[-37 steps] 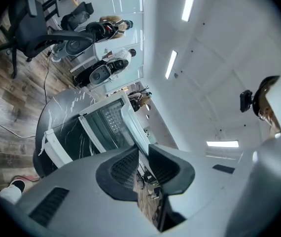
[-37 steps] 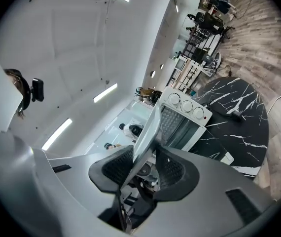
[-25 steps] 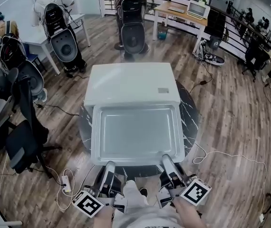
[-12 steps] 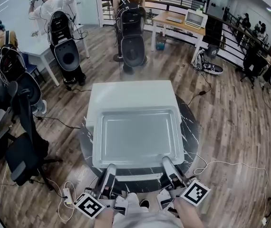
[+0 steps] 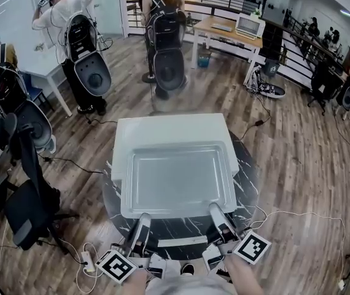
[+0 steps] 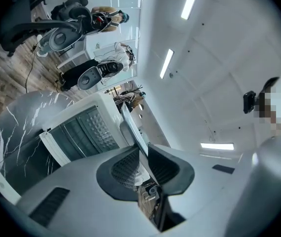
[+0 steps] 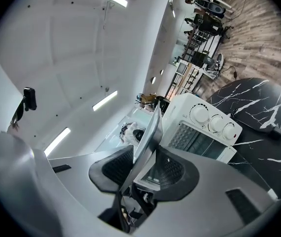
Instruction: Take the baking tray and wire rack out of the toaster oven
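Note:
A silver baking tray (image 5: 176,180) hangs level in front of the white toaster oven (image 5: 170,131), over the round black marble table (image 5: 248,165). My left gripper (image 5: 143,218) is shut on the left part of the tray's near rim, and my right gripper (image 5: 215,212) is shut on its right part. In the left gripper view the thin tray rim (image 6: 133,130) runs between the pads, with the oven's glass front (image 6: 79,132) behind it. The right gripper view shows the rim (image 7: 149,130) clamped the same way, beside the oven's three knobs (image 7: 214,122). I cannot make out a wire rack.
Several people with rigs on their backs stand behind the oven, among them one (image 5: 166,39) straight beyond it. A black office chair (image 5: 31,195) is left of the table. Cables (image 5: 285,217) lie on the wood floor to the right, and desks (image 5: 230,32) stand at the back.
Both grippers have drawn back toward me with the tray between them, so more dark tabletop shows under its near edge. The people in the background have shifted.

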The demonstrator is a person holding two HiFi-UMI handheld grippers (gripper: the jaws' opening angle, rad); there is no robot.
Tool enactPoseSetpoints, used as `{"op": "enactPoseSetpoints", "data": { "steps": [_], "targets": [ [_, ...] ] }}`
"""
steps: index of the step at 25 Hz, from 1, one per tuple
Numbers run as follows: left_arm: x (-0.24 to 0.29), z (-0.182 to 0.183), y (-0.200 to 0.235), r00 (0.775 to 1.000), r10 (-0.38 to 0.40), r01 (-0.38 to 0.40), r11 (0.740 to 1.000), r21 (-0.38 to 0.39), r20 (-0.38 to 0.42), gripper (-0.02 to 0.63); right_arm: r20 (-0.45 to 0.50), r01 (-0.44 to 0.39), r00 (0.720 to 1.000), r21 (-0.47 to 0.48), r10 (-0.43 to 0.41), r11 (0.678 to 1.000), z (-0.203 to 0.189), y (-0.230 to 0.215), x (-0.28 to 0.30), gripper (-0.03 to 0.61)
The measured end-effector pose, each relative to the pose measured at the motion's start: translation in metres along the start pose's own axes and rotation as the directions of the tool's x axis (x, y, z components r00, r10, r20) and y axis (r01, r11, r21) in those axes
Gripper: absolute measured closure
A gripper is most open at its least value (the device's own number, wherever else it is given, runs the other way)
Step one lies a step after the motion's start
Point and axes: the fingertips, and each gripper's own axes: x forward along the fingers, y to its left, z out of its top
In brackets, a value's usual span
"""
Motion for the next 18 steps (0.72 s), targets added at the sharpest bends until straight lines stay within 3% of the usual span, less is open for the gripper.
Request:
{"op": "enactPoseSetpoints", "data": {
  "steps": [8, 18],
  "targets": [
    [0.013, 0.005, 0.013, 0.999, 0.025, -0.025, 1.0, -0.01, -0.024, 0.563, -0.013, 0.05, 0.999, 0.046, -0.049, 0.998, -0.003, -0.019, 0.014, 0.448],
    [0.02, 0.007, 0.032, 0.997, 0.066, -0.068, 0.997, -0.029, -0.05, 0.563, -0.046, 0.085, 0.995, 0.023, -0.084, 0.996, -0.009, -0.03, 0.027, 0.451]
  ]
}}
